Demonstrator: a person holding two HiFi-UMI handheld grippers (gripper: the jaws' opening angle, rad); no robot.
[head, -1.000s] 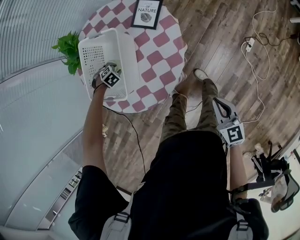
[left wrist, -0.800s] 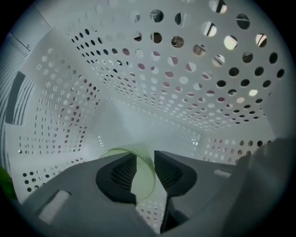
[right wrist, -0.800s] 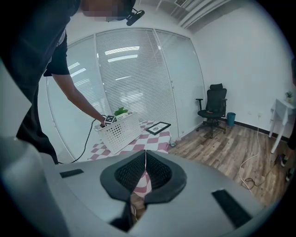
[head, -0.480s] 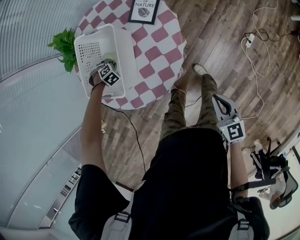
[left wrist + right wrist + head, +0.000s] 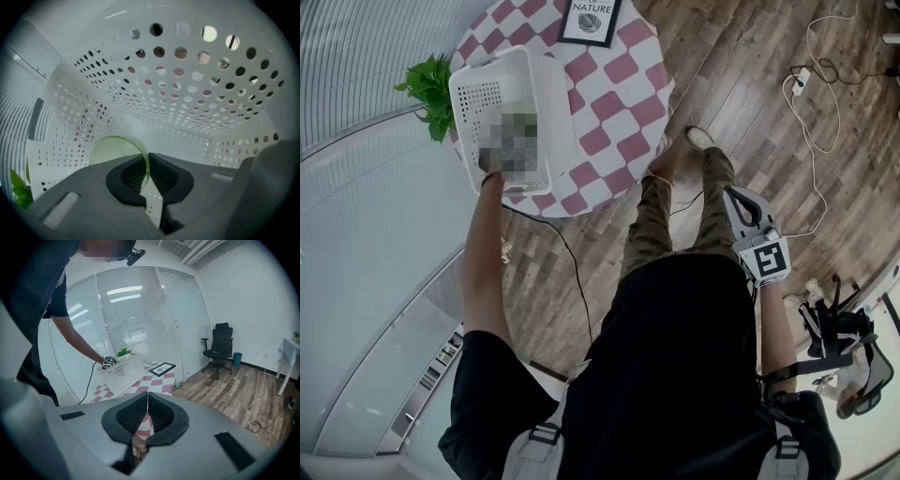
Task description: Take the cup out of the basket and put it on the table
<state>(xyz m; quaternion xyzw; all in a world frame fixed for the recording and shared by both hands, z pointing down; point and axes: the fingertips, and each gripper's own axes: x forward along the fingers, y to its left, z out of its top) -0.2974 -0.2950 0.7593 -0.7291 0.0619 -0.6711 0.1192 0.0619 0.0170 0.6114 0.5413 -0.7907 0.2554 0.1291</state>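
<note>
Left gripper view: left gripper [image 5: 147, 159] jaws, just closing, pinch the cup [image 5: 112, 147] rim inside the basket [image 5: 178, 93].
Cup: thin, light, probably plastic; hold the rim gently.
Right gripper [image 5: 147, 401]: pressed together, empty.

Left claw [image 5: 146, 161] just closing onto cup [image 5: 114, 149] rim; right claw [image 5: 147, 401] closed.

The basket [image 5: 551, 112] is white, its walls dotted with round holes. The cup [image 5: 115, 149] inside it is translucent green with fine speckles. Under the basket, the desk [image 5: 619, 84] is checked dusty red and white. Beside the basket, a plant [image 5: 427, 89] is bright green.
</note>
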